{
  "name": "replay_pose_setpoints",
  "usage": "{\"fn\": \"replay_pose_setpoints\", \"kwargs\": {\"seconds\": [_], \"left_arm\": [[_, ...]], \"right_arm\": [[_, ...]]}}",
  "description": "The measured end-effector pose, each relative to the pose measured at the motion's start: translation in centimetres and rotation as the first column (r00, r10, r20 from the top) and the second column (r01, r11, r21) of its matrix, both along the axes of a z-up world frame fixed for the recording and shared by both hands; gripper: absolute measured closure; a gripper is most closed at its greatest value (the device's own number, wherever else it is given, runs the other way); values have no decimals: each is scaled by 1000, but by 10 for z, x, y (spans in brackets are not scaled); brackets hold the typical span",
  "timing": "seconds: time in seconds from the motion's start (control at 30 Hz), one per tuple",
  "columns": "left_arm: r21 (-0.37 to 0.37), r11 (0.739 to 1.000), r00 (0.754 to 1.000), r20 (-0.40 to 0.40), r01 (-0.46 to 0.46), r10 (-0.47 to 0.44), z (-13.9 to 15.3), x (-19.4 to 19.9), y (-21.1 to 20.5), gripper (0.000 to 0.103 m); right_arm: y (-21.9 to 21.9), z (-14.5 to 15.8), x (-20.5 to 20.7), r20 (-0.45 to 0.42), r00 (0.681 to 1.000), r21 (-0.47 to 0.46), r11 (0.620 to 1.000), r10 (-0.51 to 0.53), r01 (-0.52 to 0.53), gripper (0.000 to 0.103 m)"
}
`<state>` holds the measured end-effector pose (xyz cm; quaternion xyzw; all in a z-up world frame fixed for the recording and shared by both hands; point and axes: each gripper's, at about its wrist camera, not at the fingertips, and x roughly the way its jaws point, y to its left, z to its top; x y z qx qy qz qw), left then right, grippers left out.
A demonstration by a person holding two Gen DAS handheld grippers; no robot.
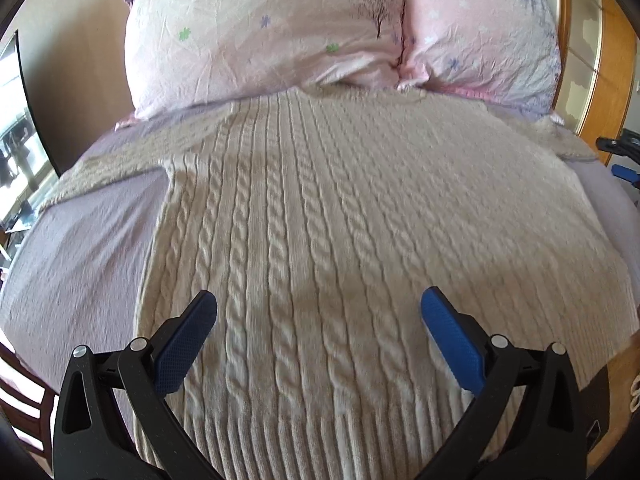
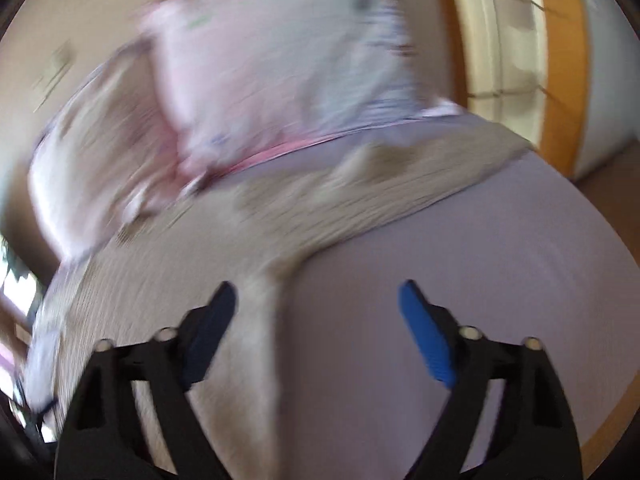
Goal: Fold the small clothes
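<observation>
A cream cable-knit sweater (image 1: pixel 320 216) lies flat on the lilac bed sheet (image 1: pixel 88 248), ribbed hem nearest me, sleeves spread to both sides. My left gripper (image 1: pixel 319 308) is open and empty, hovering over the sweater's lower middle. In the blurred right wrist view, my right gripper (image 2: pixel 318 300) is open and empty above the sweater's right side edge (image 2: pixel 276 280), with its right sleeve (image 2: pixel 392 184) stretching away over the sheet (image 2: pixel 460 280). The right gripper also shows at the far right of the left wrist view (image 1: pixel 622 160).
Two pink floral pillows (image 1: pixel 264 32) (image 1: pixel 480 28) lean at the head of the bed. A wooden wardrobe (image 1: pixel 600 60) stands to the right; it also shows in the right wrist view (image 2: pixel 560 60). A window (image 1: pixel 16 140) is at left. A wooden bed edge (image 1: pixel 24 384) is at lower left.
</observation>
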<state>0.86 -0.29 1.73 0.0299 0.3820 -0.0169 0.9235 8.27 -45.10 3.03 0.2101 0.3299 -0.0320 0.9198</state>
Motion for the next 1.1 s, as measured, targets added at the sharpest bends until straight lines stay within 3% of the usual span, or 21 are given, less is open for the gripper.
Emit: {"fn": "replay_pose_setpoints", "kwargs": {"seconds": [0.07,0.13,0.3,0.4,0.53,0.6,0.63,0.7,0.73,0.8,0.9,0.97,1.03,1.1], "left_arm": [[-28,999,998,56,22,-20,8,2,1,1],[-70,996,992,113,61,-53,16,5,4,1],[-141,987,984,171,80,-55,26,16,20,1],[-153,988,982,188,31,-2,32,23,39,1],[-144,986,973,205,-77,106,38,31,71,1],[-160,981,968,207,-112,145,39,34,86,1],[-174,974,963,200,-147,181,40,37,99,1],[-214,957,951,194,-198,241,40,38,122,1],[-238,947,945,194,-214,263,40,38,132,1],[-305,918,926,197,-253,321,40,35,158,1],[-399,855,887,176,-332,427,39,35,202,1],[-424,818,868,131,-388,480,36,41,231,1],[-448,785,848,102,-428,521,33,47,254,1],[-466,749,825,67,-471,561,28,52,275,1]], "right_arm": [[-56,-6,39,-50,992,77,990,-113,117,62],[-100,-16,65,-76,976,137,967,-204,213,75],[-168,-34,108,-126,916,185,898,-380,398,79],[-186,-46,122,-163,889,200,868,-427,454,79],[-194,-52,126,-128,869,217,842,-477,494,79],[-194,-52,131,-109,870,188,849,-481,493,80],[-193,-52,137,-113,875,155,862,-471,484,97],[-188,-46,134,-82,883,161,868,-462,470,97],[-179,-37,128,-20,892,162,879,-451,448,97],[-153,-13,118,86,912,120,913,-402,391,97],[-78,37,107,256,947,49,981,-194,188,97],[-11,64,102,336,942,-25,999,-14,24,97],[68,82,95,372,908,-97,981,192,-167,97],[159,80,103,349,846,-165,915,404,-369,97]]}}
